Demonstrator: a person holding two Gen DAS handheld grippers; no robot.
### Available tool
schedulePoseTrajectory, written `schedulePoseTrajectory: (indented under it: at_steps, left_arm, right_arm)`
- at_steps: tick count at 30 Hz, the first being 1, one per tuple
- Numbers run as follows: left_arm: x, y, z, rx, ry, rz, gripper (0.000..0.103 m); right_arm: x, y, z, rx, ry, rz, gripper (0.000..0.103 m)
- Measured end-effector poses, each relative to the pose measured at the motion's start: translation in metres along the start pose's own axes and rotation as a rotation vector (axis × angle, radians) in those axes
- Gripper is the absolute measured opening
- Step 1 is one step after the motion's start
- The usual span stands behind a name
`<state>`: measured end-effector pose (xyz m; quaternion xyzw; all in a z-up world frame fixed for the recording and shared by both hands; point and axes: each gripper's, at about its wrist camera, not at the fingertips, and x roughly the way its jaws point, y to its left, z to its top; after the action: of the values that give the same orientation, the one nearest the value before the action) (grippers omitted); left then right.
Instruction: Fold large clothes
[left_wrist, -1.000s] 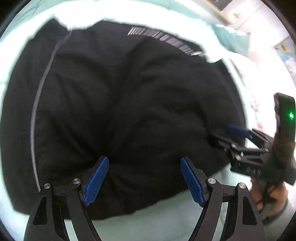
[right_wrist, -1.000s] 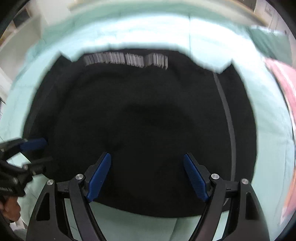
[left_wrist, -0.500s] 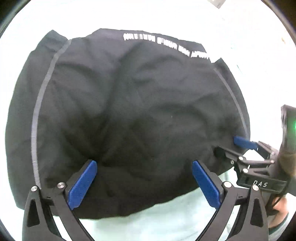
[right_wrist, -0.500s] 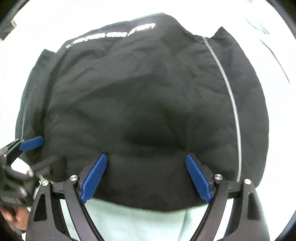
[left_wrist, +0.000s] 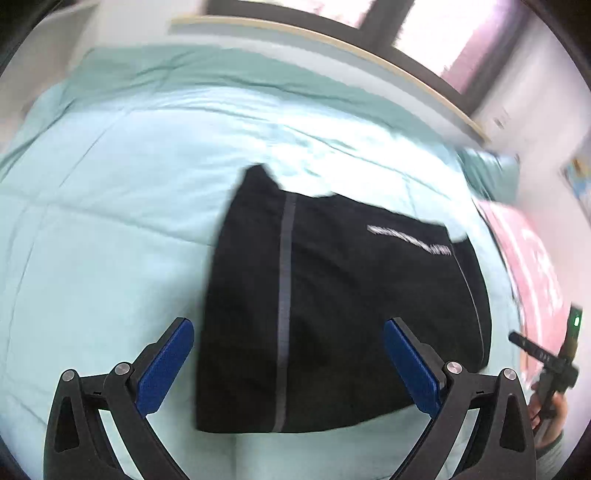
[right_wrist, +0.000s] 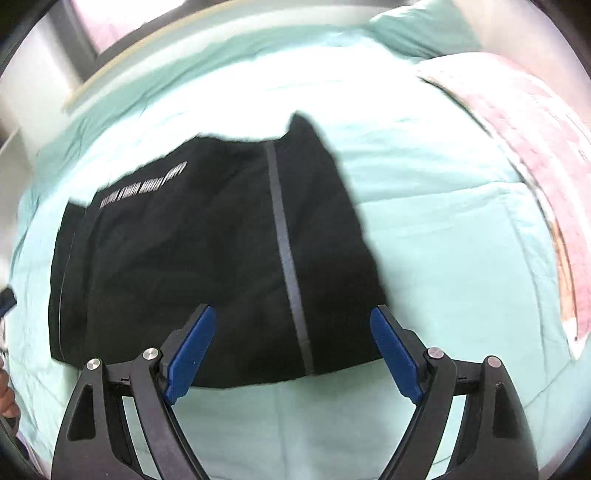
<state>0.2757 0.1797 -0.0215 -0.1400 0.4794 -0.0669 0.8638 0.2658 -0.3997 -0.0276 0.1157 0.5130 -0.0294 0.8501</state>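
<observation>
The left gripper (left_wrist: 288, 363) hangs released above the mint quilt (left_wrist: 110, 229), blue pads wide apart and holding nothing. In its view the black garment (left_wrist: 332, 314) lies flat on the quilt at about one o'clock from the gap between the pads, already a compact folded block. A grey stripe (left_wrist: 284, 314) runs along it from six toward twelve o'clock, and that gives the block's long axis, away from the person. Its near hem sits between the two pads.

The right gripper (right_wrist: 291, 350) is also spread and empty. In its view the black garment (right_wrist: 221, 258) lies at about eleven o'clock, white lettering (right_wrist: 144, 186) at the far left. A pink pillow (right_wrist: 535, 147) lies at two o'clock.

Both grippers look about equally near the hem; any further fold probably runs along the stripe.
</observation>
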Motion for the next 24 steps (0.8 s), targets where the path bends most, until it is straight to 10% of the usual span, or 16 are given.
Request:
schedulePoseTrajectory:
  at_steps: [11, 24]
  left_arm:
    - [0.051, 0.069, 0.01, -0.198, 0.105, -0.203, 0.102]
    - [0.148, 0.082, 0.008, -0.228, 0.312, -0.348, 0.102]
  right_arm:
    - [0.014, -0.045, 0.038, 0.027, -0.023, -0.058, 0.087]
    - [0.121, -0.061, 0.055, 0.064, 0.15, 0.147, 0.087]
